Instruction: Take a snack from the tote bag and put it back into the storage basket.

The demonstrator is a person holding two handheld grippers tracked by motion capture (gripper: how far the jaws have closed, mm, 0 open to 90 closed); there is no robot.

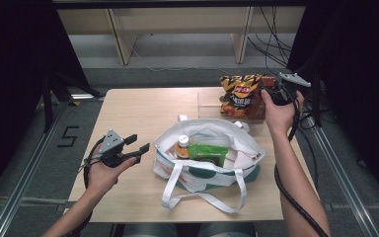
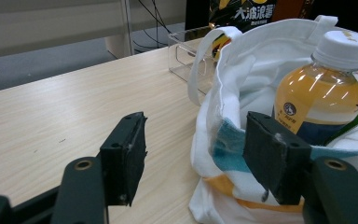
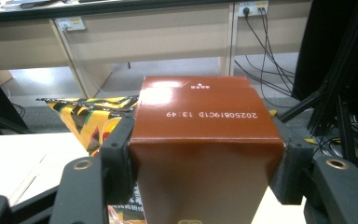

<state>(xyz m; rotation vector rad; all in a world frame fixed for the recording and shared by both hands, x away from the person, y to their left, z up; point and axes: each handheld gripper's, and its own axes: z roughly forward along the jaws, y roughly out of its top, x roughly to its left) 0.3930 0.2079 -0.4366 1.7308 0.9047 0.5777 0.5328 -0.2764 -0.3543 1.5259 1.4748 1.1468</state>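
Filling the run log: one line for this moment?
right gripper: shut on brown carton | left gripper: open beside tote bag | bottle inside

My table [image 1: 138, 106] is a light wood top. Sitting on it just below centre is the white tote bag [image 1: 237, 143], handles spilling toward six o'clock. Up at one o'clock there's a clear plastic tray [image 1: 208, 104], and just right of it the chip bag [image 1: 239, 94] and brown carton [image 3: 205, 140] stand together.
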